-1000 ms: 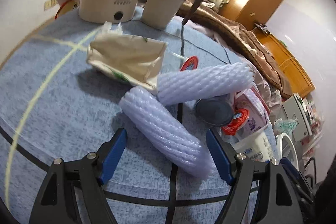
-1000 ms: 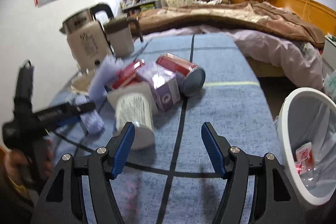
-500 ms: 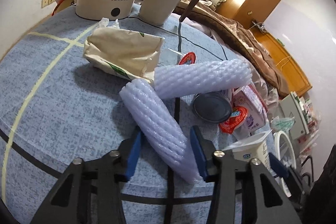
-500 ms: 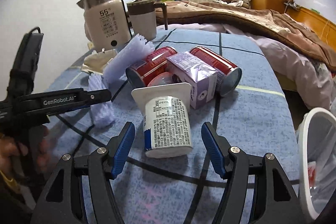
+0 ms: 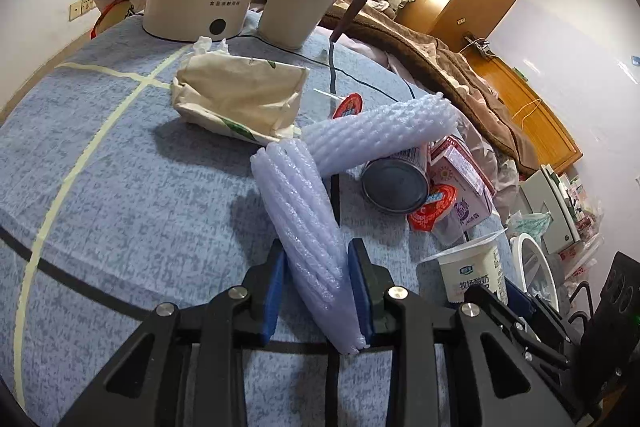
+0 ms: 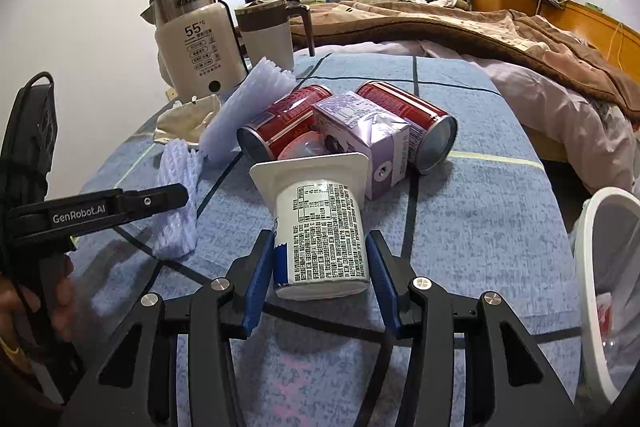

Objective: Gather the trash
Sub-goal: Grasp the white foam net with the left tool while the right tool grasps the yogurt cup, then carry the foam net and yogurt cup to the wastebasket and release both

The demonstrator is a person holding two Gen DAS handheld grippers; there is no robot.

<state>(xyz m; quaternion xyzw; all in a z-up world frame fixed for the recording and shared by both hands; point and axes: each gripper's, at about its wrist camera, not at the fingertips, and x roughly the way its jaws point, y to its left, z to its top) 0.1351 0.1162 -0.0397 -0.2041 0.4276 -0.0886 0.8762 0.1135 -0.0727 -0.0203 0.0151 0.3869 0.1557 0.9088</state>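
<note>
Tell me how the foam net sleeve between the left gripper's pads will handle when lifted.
The foam net sleeve looks soft: the closing left gripper pinches it narrow. Probably very light, so it should lift easily. Its long free end may droop, or brush the second sleeve.

The left gripper is showing as a matte black plastic frame of angular, open-braced arms. Flat blue pads are lining its two fingers, and silver round screws are glinting at the joints. Its jaws are closing with a pale lilac foam net sleeve between them.

The right gripper is looking identical, closing with a white plastic yoghurt cup between its jaws.

In the right wrist view, at nine o'clock, white "GenRobot.AI" lettering is running along the left gripper's side, with a black cable looping above. The left hand is showing at eight o'clock.
</note>
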